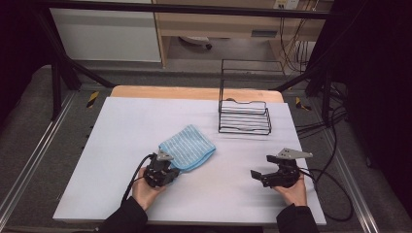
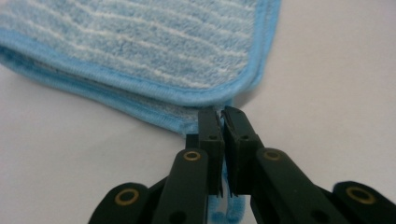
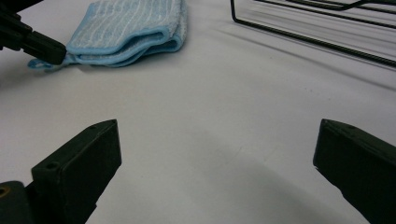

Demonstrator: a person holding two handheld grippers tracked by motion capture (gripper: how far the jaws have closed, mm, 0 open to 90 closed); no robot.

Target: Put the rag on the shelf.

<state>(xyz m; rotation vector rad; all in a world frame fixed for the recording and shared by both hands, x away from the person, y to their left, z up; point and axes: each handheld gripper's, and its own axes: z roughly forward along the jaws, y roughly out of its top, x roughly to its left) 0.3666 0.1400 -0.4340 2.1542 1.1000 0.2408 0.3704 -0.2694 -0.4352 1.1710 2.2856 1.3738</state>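
Evidently the folded blue cloth [image 1: 188, 152], left of centre on the desk [image 1: 121, 126], is light, soft and limp; left tool [image 2: 223, 122] clenched on its near corner loop; right tool [image 3: 217, 154] released.

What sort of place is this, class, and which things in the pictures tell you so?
Probably a lab or workshop set up for recording handling tasks: a white table inside a black metal frame, loose cables at its side, and a desk behind.

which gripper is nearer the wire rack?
Right. The right gripper sits in front of the wire rack; the left gripper is farther off, jaws shut on the blue cloth.
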